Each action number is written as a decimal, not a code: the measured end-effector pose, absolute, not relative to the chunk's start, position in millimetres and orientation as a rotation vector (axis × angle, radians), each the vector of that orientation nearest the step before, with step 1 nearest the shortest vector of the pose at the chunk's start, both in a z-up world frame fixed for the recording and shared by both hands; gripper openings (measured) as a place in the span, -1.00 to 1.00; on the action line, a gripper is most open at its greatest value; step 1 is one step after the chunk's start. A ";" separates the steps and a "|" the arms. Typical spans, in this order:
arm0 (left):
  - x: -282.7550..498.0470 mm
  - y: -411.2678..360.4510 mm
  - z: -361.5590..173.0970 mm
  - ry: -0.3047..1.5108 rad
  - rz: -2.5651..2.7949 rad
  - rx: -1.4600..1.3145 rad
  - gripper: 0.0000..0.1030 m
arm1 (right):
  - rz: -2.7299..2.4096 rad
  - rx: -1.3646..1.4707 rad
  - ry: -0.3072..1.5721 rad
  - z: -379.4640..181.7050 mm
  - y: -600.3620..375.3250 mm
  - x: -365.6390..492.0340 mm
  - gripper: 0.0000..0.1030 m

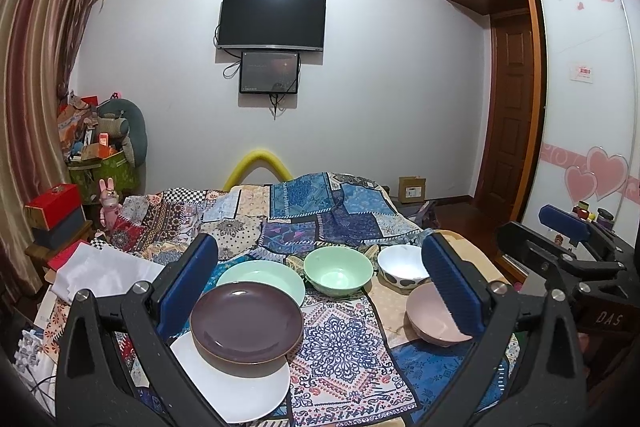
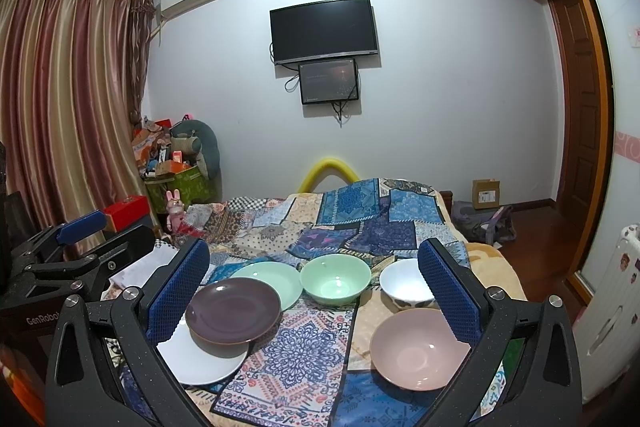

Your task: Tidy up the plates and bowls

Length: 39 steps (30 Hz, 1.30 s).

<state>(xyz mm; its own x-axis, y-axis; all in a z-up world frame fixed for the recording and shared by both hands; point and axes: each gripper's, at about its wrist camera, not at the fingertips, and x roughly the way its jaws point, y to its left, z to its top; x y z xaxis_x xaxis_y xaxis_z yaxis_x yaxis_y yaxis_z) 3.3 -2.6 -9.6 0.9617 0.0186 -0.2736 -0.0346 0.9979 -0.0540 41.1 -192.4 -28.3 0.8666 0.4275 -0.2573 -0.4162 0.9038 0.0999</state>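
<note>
Where the purple plate [image 1: 246, 323] overlaps it, the white plate [image 1: 236, 387] is hidden.

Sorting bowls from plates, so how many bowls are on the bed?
3: a green bowl at centre back, a white bowl to its right, and a pink bowl nearest on the right. None seem hidden.

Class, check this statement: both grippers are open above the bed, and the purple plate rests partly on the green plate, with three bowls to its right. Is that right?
One detail is wrong. The purple plate rests partly on the white plate, not the green plate, which lies behind it. The right wrist view shows this. The rest stands: both grippers open, three bowls to the right.
</note>
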 end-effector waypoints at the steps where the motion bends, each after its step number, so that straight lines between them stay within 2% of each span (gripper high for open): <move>1: 3.0 -1.9 -10.2 0.278 0.027 -0.059 1.00 | 0.441 0.042 0.281 -29.1 -192.9 41.9 1.00; 13: 9.9 16.3 -13.4 0.306 0.043 -0.071 1.00 | 0.445 0.030 0.317 -36.2 -183.8 52.4 1.00; 25: 29.4 71.1 -25.4 0.401 0.137 -0.014 1.00 | 0.510 0.009 0.383 -52.4 -149.3 73.4 1.00; 39: 80.8 160.8 -91.1 0.596 0.133 -0.105 1.00 | 0.567 -0.058 0.523 -101.0 -80.7 119.9 1.00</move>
